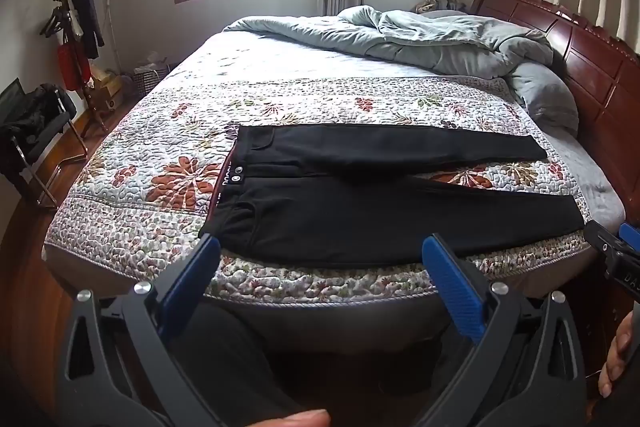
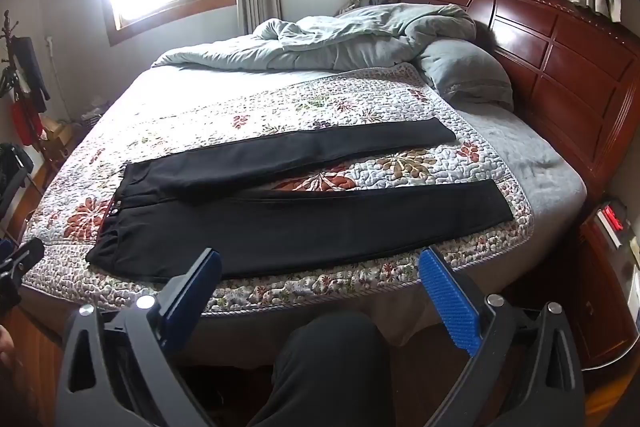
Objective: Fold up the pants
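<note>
Black pants (image 1: 360,211) lie flat on the floral quilt (image 1: 160,131), waistband to the left, both legs spread apart and running right. They also show in the right wrist view (image 2: 300,223). My left gripper (image 1: 322,247) is open and empty, held off the bed's near edge in front of the near leg. My right gripper (image 2: 320,259) is open and empty, also short of the near edge, in front of the near leg. The right gripper's tip shows at the right edge of the left wrist view (image 1: 616,247).
A crumpled grey duvet (image 1: 400,39) and pillow (image 1: 548,95) lie at the far side by the red wooden headboard (image 1: 592,67). A coat rack (image 1: 76,27) and chair (image 1: 36,131) stand left. A nightstand (image 2: 612,267) is at right. My knee (image 2: 332,355) is below.
</note>
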`<act>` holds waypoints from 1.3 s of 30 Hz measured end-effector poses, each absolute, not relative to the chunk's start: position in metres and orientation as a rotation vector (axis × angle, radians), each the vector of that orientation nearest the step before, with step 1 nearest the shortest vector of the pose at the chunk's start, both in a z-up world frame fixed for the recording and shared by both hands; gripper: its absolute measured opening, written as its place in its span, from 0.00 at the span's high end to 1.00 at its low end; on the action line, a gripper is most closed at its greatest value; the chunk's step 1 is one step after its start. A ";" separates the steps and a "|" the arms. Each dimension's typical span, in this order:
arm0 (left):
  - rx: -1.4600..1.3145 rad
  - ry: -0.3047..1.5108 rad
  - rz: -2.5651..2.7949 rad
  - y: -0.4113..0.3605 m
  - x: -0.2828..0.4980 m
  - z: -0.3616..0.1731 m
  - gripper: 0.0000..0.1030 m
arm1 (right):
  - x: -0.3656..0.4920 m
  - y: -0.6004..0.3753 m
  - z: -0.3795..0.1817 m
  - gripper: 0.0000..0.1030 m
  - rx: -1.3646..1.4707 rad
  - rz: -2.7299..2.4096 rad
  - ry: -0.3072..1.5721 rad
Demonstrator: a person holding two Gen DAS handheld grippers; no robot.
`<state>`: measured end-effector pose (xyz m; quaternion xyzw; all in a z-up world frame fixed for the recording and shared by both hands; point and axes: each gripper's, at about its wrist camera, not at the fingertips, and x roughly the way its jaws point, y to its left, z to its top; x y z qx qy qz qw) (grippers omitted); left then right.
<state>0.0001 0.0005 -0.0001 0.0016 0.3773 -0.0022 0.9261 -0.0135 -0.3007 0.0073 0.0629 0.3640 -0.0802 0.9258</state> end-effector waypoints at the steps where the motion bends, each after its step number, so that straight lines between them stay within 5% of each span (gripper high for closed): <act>1: 0.001 0.773 -0.003 0.000 0.000 0.000 0.03 | -0.013 -0.300 0.007 0.03 0.128 -0.165 0.747; 39: 0.000 0.776 -0.004 0.003 0.001 -0.002 0.03 | -0.011 -0.296 0.007 0.03 0.131 -0.164 0.756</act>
